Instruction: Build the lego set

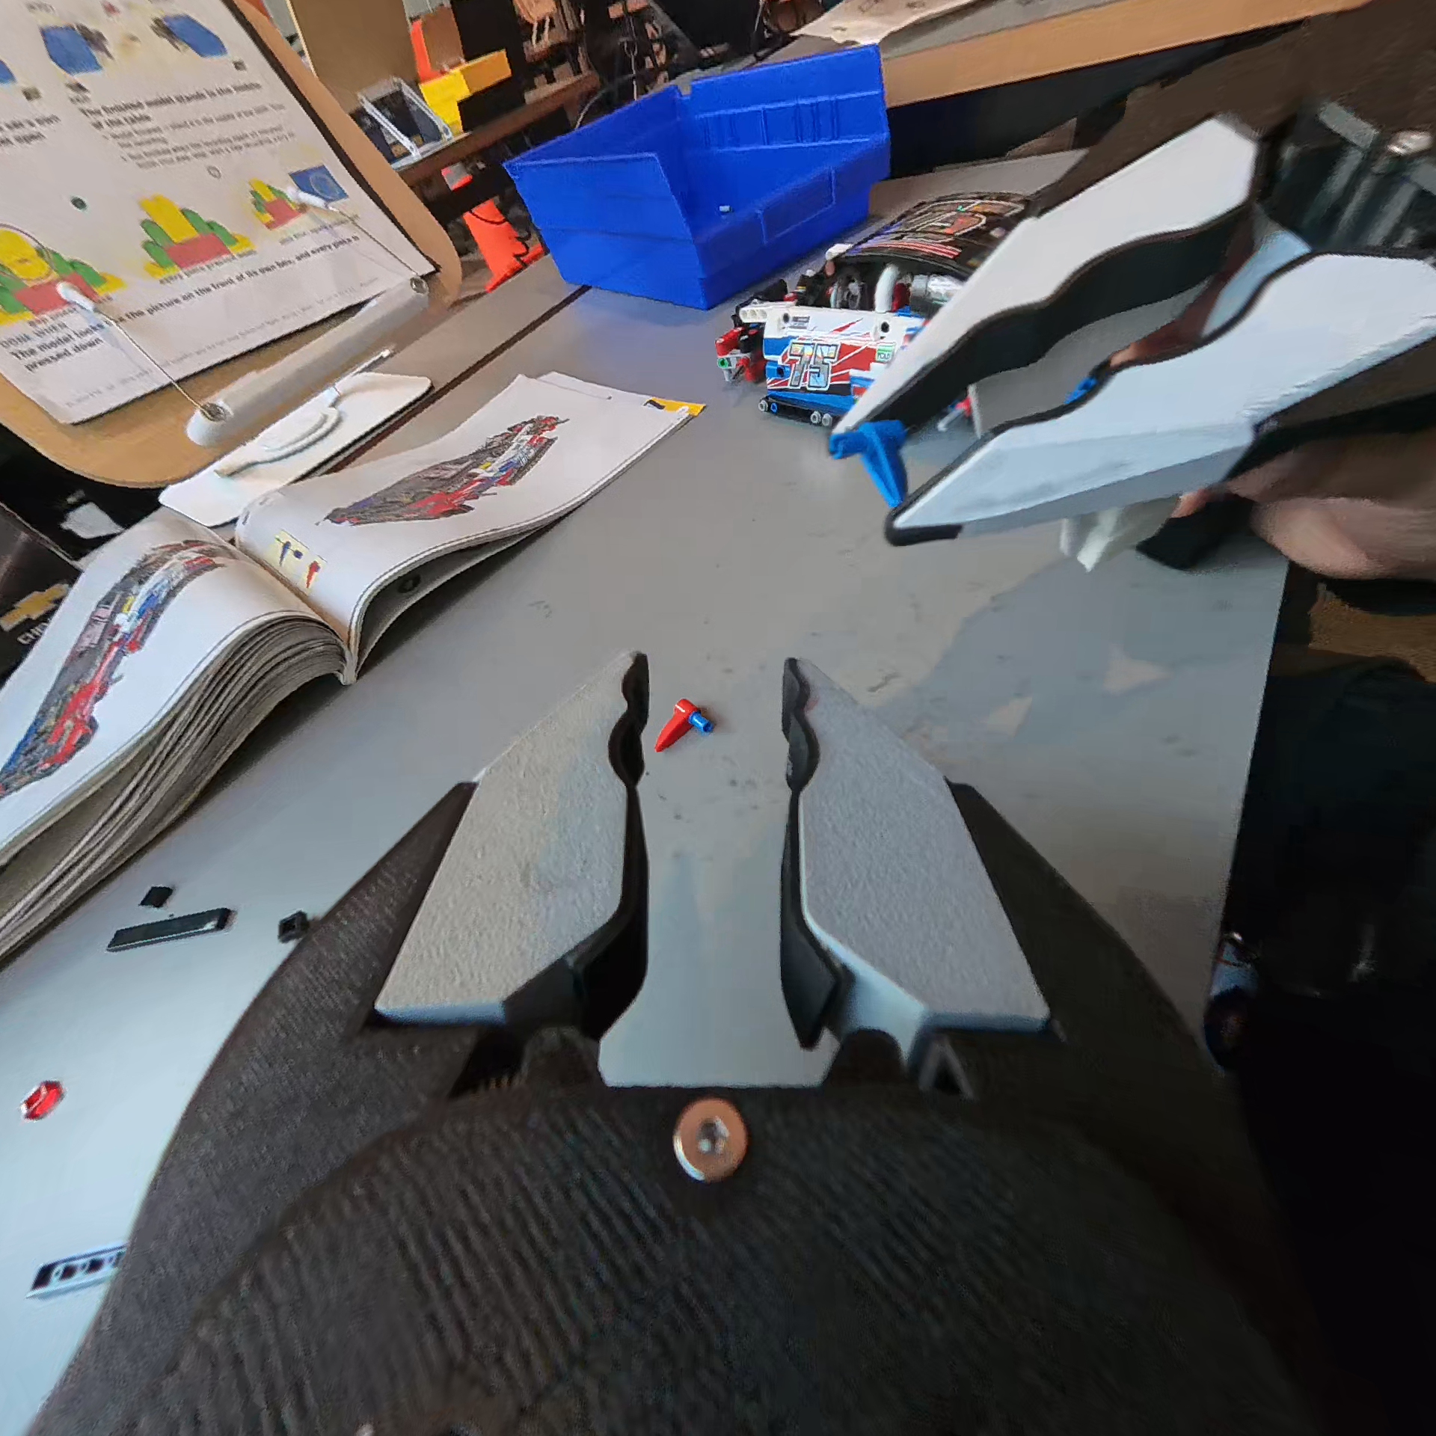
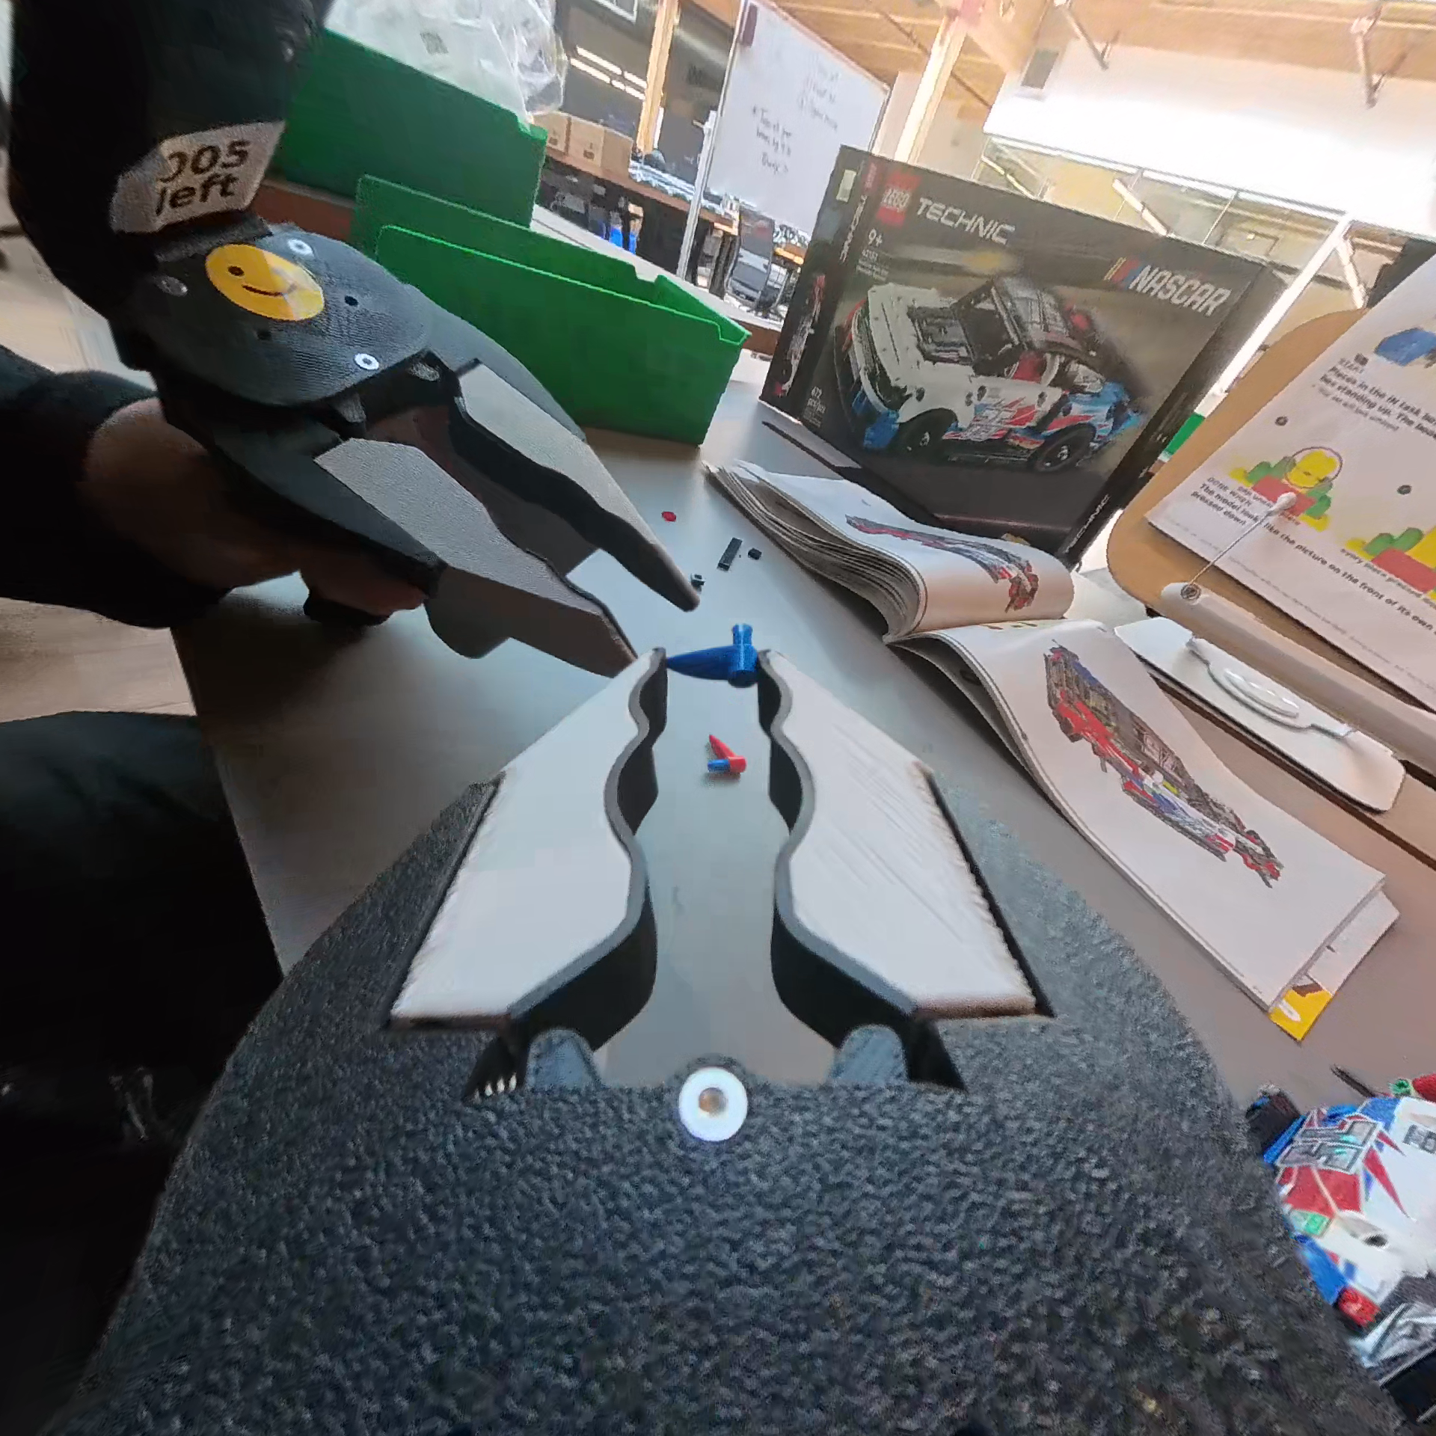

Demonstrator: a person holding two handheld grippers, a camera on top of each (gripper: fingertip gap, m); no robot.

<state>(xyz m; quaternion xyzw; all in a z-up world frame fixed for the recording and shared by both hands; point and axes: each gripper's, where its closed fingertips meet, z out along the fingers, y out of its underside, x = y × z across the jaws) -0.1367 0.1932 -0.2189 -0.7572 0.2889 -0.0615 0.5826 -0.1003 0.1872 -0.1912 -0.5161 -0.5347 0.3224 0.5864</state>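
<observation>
A small red pointed piece with a blue pin (image 1: 682,723) lies on the grey table (image 1: 738,544), between the tips of my open, empty left gripper (image 1: 715,688). My right gripper (image 2: 711,664) is shut on a blue Technic piece (image 2: 723,659) and holds it above the table. It shows at the upper right of the left wrist view (image 1: 866,482), holding the blue piece (image 1: 874,454). The red piece (image 2: 726,758) lies below it. The left gripper (image 2: 660,631) hangs just left of the blue piece. The part-built race car (image 1: 816,357) stands behind the right gripper.
An open instruction book (image 1: 311,559) lies at the left. A blue bin (image 1: 699,179) stands at the back. Small black pieces (image 1: 167,928) and a red stud (image 1: 40,1099) lie near left. Green bins (image 2: 544,311) and the set's box (image 2: 1010,373) stand beyond the book (image 2: 1010,622). One gripper's finger ends stand about 5 cm off the other's. My right gripper's tips are some 20 cm from the part-built race car (image 1: 816,357). It turns up in the right wrist view (image 2: 1350,1162) as well.
</observation>
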